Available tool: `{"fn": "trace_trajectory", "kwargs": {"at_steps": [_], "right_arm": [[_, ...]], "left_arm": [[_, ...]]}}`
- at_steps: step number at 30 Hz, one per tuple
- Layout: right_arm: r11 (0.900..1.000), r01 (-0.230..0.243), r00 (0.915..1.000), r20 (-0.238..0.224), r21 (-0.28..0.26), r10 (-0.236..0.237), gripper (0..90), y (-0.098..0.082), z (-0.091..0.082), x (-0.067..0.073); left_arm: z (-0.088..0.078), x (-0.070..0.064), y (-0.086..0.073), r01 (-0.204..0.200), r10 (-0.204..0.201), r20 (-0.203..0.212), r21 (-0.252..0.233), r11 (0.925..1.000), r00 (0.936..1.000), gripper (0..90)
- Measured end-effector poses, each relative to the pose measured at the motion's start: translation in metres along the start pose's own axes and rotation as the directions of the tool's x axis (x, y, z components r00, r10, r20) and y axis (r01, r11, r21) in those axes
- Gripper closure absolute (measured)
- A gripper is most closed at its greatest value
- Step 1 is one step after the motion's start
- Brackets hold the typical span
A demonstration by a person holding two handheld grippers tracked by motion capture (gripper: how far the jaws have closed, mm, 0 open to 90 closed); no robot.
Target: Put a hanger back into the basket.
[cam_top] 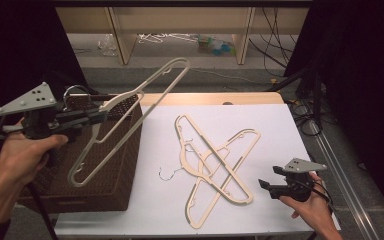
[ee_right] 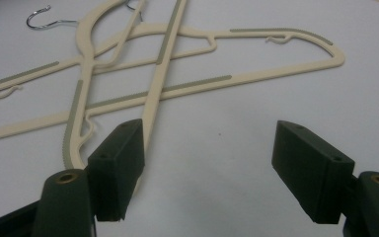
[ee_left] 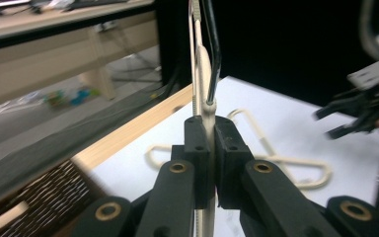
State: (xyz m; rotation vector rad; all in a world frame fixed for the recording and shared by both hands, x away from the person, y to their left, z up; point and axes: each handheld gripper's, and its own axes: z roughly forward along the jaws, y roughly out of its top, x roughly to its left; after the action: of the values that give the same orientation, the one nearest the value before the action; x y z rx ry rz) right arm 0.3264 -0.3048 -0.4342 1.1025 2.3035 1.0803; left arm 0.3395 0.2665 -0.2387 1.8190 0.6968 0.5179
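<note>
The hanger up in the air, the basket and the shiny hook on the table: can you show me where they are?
Lifted hanger [cam_top: 145, 90]: high view, on its long bar.
Basket [cam_top: 115, 165]: high view, on its woven side.
Metal hook [cam_top: 167, 173]: high view, on its curved wire.

There are three cream plastic hangers with metal hooks in total. One cream hanger [cam_top: 130, 117] is lifted in the air above the dark brown woven basket [cam_top: 122, 165], and there is one such basket. The other two hangers [cam_top: 215, 167] lie crossed on the white surface [cam_top: 275, 130], to the right of the basket. There are two black grippers: the left gripper [cam_top: 100, 116] and the right gripper [cam_top: 266, 189].
</note>
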Motion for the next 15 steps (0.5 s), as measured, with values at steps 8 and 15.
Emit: {"fn": "trace_trajectory", "kwargs": {"at_steps": [8, 15], "right_arm": [[1.0, 0.0, 1.0, -0.009, 0.011, 0.0, 29.6, 0.0, 0.001, 0.002], [1.0, 0.008, 0.9998, -0.017, 0.015, -0.008, 29.6, 0.0, 0.002, 0.004]], "left_arm": [[-0.008, 0.052, -0.045, 0.006, 0.004, -0.121, 0.08, 0.9967, 0.9927, 85.7], [-0.02, 0.081, -0.075, 0.055, -0.028, -0.193, 0.134, 0.9895, 0.9809, 85.7]]}}
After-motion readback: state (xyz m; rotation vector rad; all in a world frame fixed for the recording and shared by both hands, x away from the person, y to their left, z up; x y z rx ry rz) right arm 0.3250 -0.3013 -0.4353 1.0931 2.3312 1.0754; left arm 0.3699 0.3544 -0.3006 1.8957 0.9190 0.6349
